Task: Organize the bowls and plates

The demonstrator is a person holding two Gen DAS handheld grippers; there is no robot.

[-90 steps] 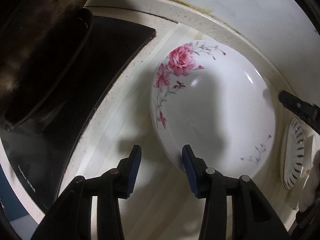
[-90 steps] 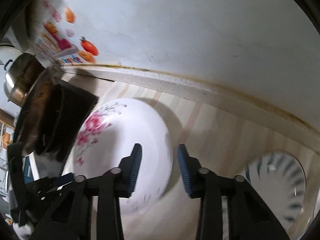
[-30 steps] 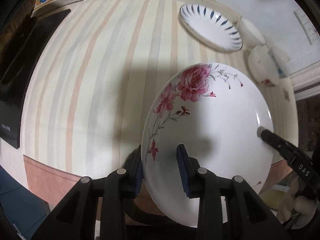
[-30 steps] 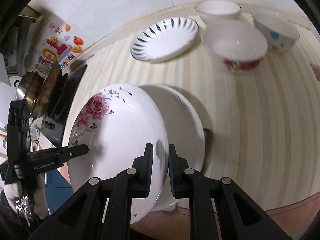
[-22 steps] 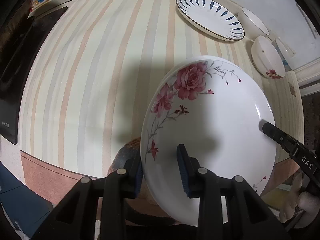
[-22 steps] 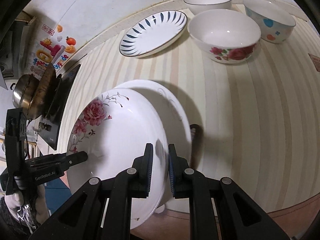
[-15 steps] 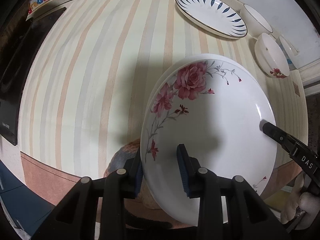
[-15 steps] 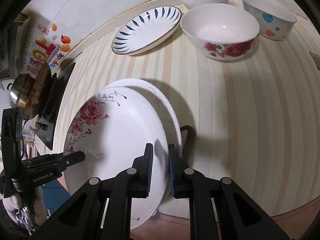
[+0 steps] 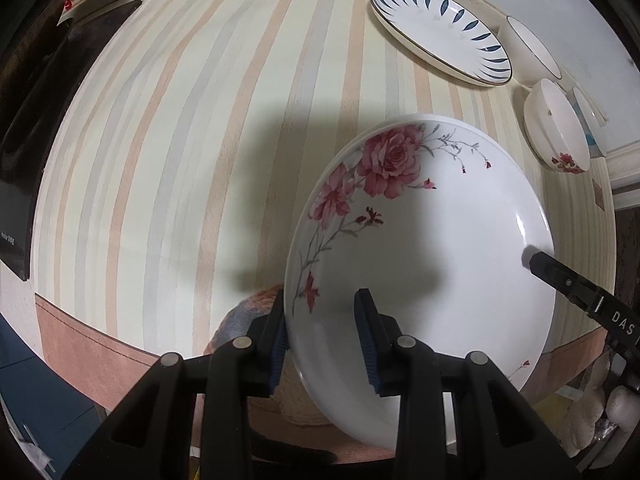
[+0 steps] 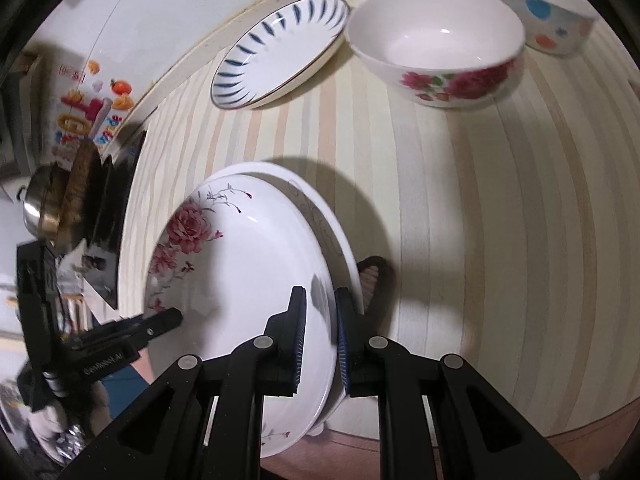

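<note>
A white rose-pattern plate (image 9: 420, 264) is held by both grippers over the striped table's front edge. My left gripper (image 9: 323, 328) is shut on its near left rim. My right gripper (image 10: 321, 328) is shut on its opposite rim, where the rose plate (image 10: 240, 272) sits on top of a plain white plate (image 10: 332, 232) whose rim shows just behind it. The right gripper's finger (image 9: 560, 276) shows at the plate's right edge in the left wrist view.
A blue-leaf plate (image 9: 436, 28) (image 10: 280, 48) lies at the back of the striped table (image 9: 180, 140). Beside it are a rose bowl (image 10: 440, 40) (image 9: 556, 136), a white bowl (image 9: 532, 52) and a dotted bowl (image 10: 536, 12). A black stove (image 9: 24, 120) with a pot (image 10: 44, 204) is at the left.
Both grippers closed on the rose plate and carried it from beside the stove toward the table's front edge. In the last second it came lower, closer over the plain white plate.
</note>
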